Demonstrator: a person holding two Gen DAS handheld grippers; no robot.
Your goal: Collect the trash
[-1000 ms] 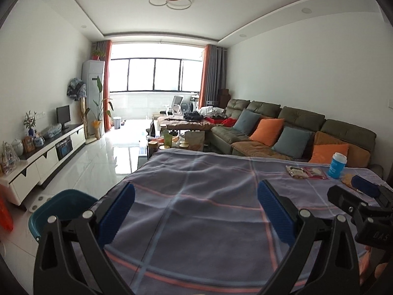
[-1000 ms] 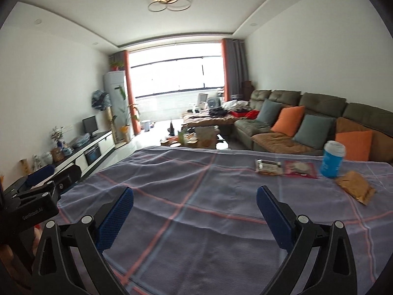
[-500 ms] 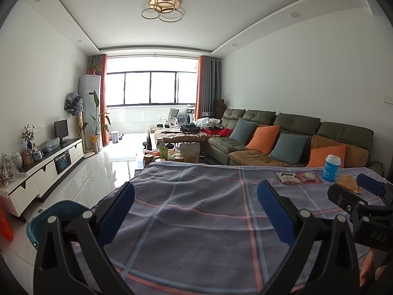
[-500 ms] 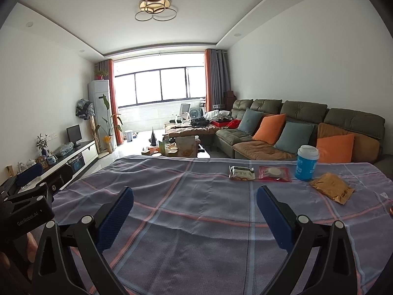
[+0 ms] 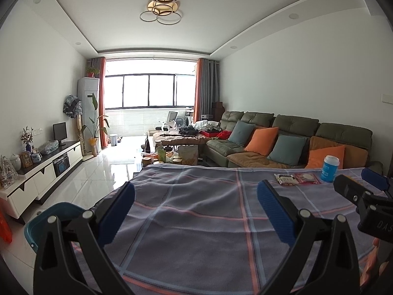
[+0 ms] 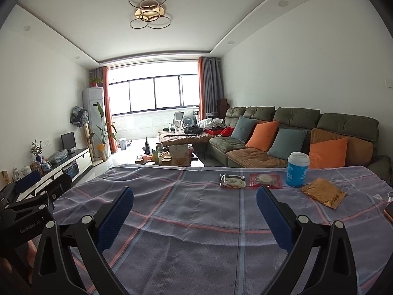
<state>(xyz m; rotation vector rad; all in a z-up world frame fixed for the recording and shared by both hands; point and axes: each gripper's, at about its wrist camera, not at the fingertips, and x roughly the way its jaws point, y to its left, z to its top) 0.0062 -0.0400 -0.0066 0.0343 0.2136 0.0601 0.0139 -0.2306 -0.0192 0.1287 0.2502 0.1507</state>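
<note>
Your left claw (image 5: 196,199) is released, jaws spread wide over the cloth (image 5: 196,221), gripping nothing. Your right claw (image 6: 194,204) is likewise released and bare. The trash lies ahead and to the right of the right claw, near the cloth's far edge: a white wrapper (image 6: 232,180), a red packet (image 6: 265,181) just beside it, then a blue cup (image 6: 297,169) standing upright, and a gold pouch (image 6: 323,192) nearer you, right of the cup. A teal bin (image 5: 52,217) sits on the floor, low to the left of your left claw.
</note>
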